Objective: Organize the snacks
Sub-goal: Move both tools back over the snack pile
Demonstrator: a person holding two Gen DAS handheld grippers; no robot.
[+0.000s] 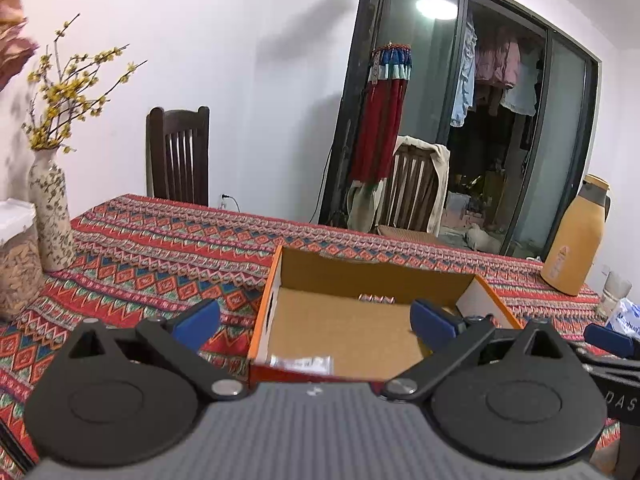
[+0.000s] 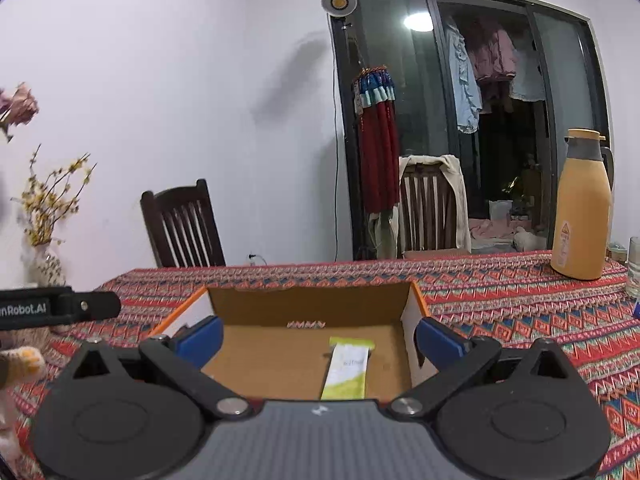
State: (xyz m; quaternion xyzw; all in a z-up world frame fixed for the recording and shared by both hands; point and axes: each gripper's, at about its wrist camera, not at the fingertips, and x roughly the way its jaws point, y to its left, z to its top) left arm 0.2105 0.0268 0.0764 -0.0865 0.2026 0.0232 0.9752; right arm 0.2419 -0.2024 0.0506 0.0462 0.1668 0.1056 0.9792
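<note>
Right wrist: snack packet (image 2: 346, 368) between spread gripper (image 2: 320, 338) fingers.

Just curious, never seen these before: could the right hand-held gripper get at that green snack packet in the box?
Probably yes: the right hand-held gripper is open, the green snack packet lies flat in the open-topped cardboard box, nothing covering it.

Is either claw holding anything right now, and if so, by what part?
Nothing is held. The left claw and right claw are both open and empty above the box; the snack bar lies loose inside it.
</note>
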